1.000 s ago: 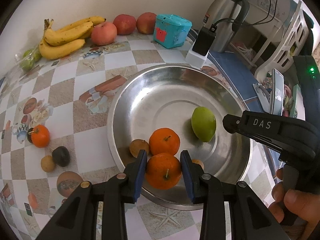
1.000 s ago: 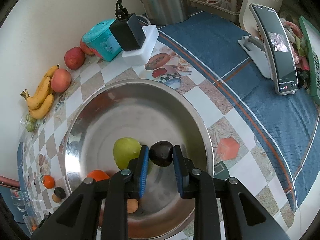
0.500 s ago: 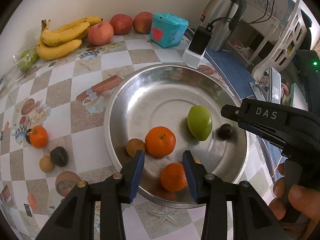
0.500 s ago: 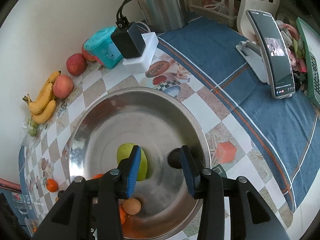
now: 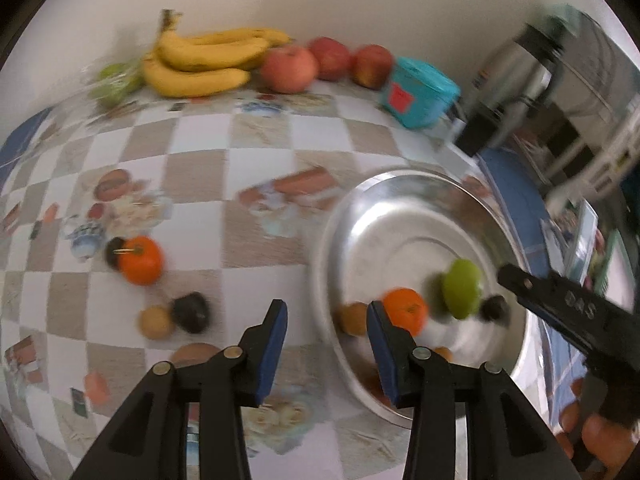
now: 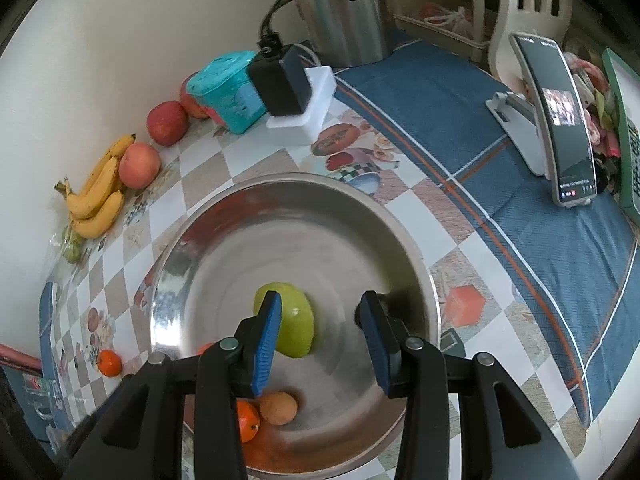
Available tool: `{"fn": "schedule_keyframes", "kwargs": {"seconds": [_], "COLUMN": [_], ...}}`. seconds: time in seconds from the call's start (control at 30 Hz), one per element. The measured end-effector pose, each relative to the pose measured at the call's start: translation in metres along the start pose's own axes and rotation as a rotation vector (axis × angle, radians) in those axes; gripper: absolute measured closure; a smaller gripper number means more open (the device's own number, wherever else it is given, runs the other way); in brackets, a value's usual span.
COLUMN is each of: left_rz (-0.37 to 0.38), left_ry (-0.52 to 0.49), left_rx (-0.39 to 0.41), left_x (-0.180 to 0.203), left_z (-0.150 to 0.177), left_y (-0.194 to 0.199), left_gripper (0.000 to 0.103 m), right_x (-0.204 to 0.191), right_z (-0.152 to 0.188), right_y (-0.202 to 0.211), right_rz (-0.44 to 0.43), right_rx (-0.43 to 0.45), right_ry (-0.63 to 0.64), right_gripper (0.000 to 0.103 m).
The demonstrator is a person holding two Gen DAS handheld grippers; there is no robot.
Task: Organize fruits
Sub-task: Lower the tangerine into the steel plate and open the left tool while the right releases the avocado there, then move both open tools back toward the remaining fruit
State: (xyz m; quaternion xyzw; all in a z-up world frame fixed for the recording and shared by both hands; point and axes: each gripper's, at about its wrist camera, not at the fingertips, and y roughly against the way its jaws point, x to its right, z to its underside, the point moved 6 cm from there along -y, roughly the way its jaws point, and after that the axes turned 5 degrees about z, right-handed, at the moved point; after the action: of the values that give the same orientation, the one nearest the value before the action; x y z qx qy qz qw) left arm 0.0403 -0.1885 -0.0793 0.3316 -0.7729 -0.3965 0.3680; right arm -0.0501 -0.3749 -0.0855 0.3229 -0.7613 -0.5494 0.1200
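left gripper fingers apart, right gripper likewise

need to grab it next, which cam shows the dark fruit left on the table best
Left wrist view: the dark fruit lies unobstructed on the checkered table, though blurred. The right wrist view does not clearly show it.

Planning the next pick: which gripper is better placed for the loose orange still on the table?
Left. The left gripper is open, facing the loose orange; the right gripper hangs open over the bowl.
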Motion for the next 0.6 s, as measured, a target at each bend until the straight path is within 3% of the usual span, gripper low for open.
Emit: {"fn": "schedule_keyframes", "kwargs": {"seconds": [0.23, 0.6], "left_rz": [-0.076, -0.096], "left_ry": [0.124, 0.27], "left_rx": [0.058, 0.098], "left_x": [-0.041, -0.084], "left_z": [-0.012, -0.016], "left_y": [0.019, 0.037], "left_gripper": [0.058, 0.058], "right_x": [-0.027, -0.06], "right_z": [0.007, 0.015], "right_y": [0.007, 0.021], "right_rz": [-0.016, -0.041], "right_rx": [0.007, 0.031], "right_ry": [0.087, 0.18], "right_gripper": [0.061, 0.061]}}
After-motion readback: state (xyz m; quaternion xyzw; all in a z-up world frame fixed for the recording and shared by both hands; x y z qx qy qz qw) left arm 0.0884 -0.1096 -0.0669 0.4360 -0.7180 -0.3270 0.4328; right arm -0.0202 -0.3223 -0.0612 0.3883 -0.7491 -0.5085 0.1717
